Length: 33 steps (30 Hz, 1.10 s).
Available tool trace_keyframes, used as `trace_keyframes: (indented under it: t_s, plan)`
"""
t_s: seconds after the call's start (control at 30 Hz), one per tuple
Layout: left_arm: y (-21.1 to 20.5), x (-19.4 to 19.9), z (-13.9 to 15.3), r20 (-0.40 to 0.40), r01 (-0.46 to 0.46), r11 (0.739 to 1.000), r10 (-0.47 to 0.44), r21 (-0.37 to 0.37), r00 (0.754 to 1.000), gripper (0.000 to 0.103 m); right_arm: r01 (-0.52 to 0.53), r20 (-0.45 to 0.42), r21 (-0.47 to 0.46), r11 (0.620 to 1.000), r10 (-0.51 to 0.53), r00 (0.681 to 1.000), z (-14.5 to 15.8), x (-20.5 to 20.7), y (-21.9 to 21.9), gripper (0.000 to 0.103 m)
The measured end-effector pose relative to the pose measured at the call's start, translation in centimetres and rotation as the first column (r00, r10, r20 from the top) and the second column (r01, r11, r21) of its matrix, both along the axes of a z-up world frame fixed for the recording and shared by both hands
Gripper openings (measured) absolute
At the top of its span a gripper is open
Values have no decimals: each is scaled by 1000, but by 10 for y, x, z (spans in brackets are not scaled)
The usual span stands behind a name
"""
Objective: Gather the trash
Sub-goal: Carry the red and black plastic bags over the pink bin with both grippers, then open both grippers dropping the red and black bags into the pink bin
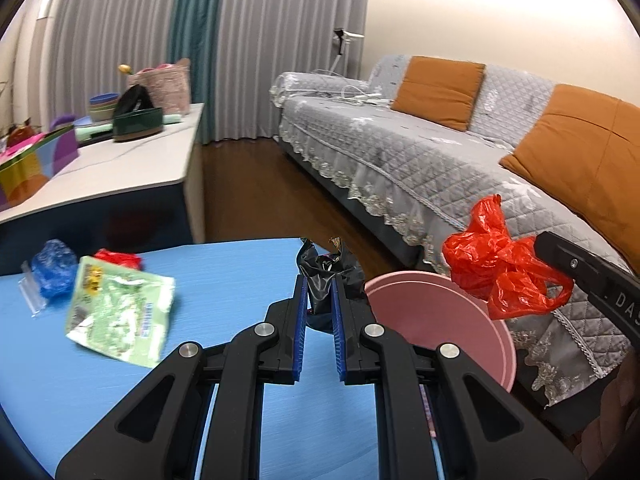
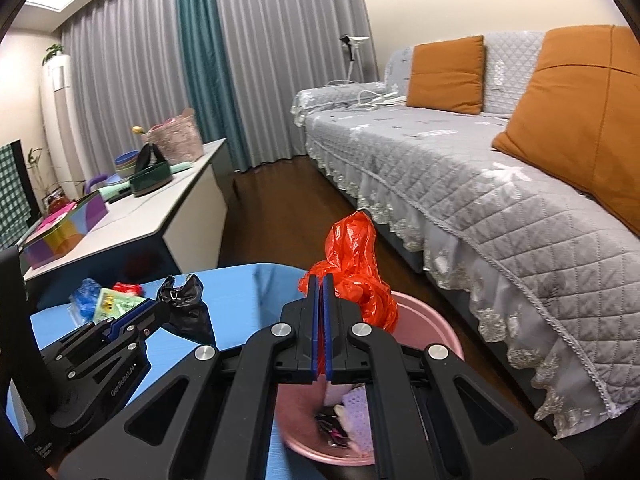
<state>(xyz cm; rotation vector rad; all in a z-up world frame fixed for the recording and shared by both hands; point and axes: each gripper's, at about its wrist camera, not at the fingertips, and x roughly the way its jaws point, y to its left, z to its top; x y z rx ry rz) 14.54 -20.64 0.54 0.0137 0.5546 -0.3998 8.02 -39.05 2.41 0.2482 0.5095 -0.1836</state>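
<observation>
My left gripper (image 1: 319, 284) is shut on a crumpled black plastic bag (image 1: 326, 272) above the blue table (image 1: 224, 292); it also shows in the right wrist view (image 2: 160, 304) with the black bag (image 2: 186, 308). My right gripper (image 2: 322, 284) is shut on a red plastic bag (image 2: 356, 268) held over the pink bin (image 2: 428, 328), which holds several scraps. The red bag (image 1: 500, 264) and pink bin (image 1: 432, 312) show in the left wrist view. A green wrapper (image 1: 120, 316), a blue bag (image 1: 54, 268) and a red scrap (image 1: 118, 258) lie on the table.
A grey-covered sofa (image 2: 460, 168) with orange cushions runs along the right. A white side table (image 1: 120, 168) carrying bowls, a basket and a colourful box stands behind the blue table. Dark wood floor (image 1: 256, 192) lies between them.
</observation>
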Motion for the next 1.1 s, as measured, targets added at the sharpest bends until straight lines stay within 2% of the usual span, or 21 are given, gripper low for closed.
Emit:
trace_keyframes:
  t_s: [0.23,0.57,0.67,0.7,0.73,0.77,1.1]
  plan:
    - [-33,-3,-5,-7,70,997,-70,10,997,12,46,-13,-4,999,-46,999,-6,-5,-23,2]
    - [-60,-8,-13,-22,136,991,-136,18,991,12,71,-32,4,997,-71,997,-12,-8,-39,3]
    - [-62,-5,-16,-40,143,990,-142,18,989,14,80,-67,25,996,-79,995,-17,-4,-43,9]
    - [-60,-3,-17,-55,148,989,-148,4,987,18,86,-82,33,996,-83,993,-19,-2,-46,22]
    - [-57,-1,-17,-70,150,989,-150,-10,986,22,100,-96,43,994,-95,991,-21,-1,-48,31]
    - [-54,0,-17,-77,145,989,-146,-16,986,30,112,-100,47,993,-107,989,-22,-2,-49,43]
    - [-19,-3,-2,-58,86,995,-88,-41,994,30,82,-61,56,995,-79,995,-7,-2,-27,44]
